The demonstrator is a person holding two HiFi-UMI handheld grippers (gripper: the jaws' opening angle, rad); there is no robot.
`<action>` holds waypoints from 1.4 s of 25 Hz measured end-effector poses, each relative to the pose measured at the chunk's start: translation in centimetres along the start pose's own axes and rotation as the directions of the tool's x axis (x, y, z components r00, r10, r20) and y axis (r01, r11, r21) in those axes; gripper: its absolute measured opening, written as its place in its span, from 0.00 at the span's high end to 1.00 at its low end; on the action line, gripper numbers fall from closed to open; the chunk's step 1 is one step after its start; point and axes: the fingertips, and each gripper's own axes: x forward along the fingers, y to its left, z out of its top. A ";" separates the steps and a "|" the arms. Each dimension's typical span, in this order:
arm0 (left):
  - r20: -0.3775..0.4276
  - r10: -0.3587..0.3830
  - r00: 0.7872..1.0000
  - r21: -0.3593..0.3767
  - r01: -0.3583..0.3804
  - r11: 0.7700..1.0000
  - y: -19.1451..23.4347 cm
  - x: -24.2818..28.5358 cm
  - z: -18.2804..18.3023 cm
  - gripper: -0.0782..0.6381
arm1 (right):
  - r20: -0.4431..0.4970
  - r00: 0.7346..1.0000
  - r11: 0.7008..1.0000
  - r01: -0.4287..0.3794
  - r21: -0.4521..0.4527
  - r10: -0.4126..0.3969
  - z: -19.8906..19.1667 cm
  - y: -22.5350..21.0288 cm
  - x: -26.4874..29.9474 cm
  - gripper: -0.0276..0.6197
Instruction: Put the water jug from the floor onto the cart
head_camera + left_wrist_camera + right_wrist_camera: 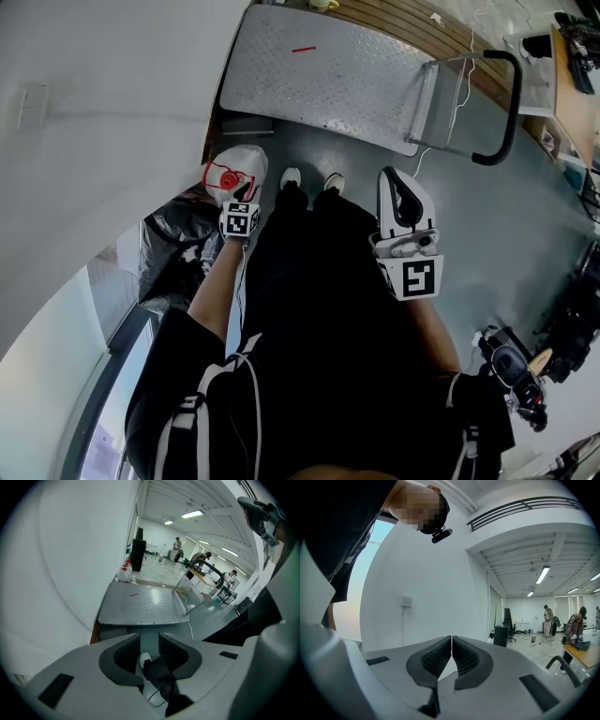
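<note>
So the left gripper (pixel 149 645) has its jaws a good way apart with nothing gripped, just a shoe (pixel 145 658) showing through the gap. The right gripper (pixel 451 644) is closed tight and empty, facing the wall (pixel 431 588). The red-capped water jug (pixel 225 176) sits on the floor beside the left gripper, near the cart (pixel 319 70).

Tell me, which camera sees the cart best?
The head view: it looks down on almost the whole cart, its metal deck and black handle. The left gripper view shows the deck and handle too, but slanted. The right gripper view catches only what looks like a bit of handle.
</note>
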 end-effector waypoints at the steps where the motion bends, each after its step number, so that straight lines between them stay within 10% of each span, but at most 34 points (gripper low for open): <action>1: -0.025 -0.009 1.000 -0.005 0.009 1.000 0.3 0.5 -0.7 0.73 | -0.013 1.000 1.000 0.004 0.005 -0.003 -0.3 0.3 0.1 0.93; 13: -0.256 -0.027 0.966 -0.058 0.012 0.998 2.3 4.2 -7.4 0.71 | -0.063 0.998 0.996 -0.012 -0.086 0.007 0.2 2.8 1.1 0.93; 35: -0.338 -0.059 0.939 0.029 0.073 0.997 5.7 11.1 -11.4 0.71 | -0.153 0.984 0.995 0.088 -0.046 -0.094 -4.8 2.0 1.0 0.93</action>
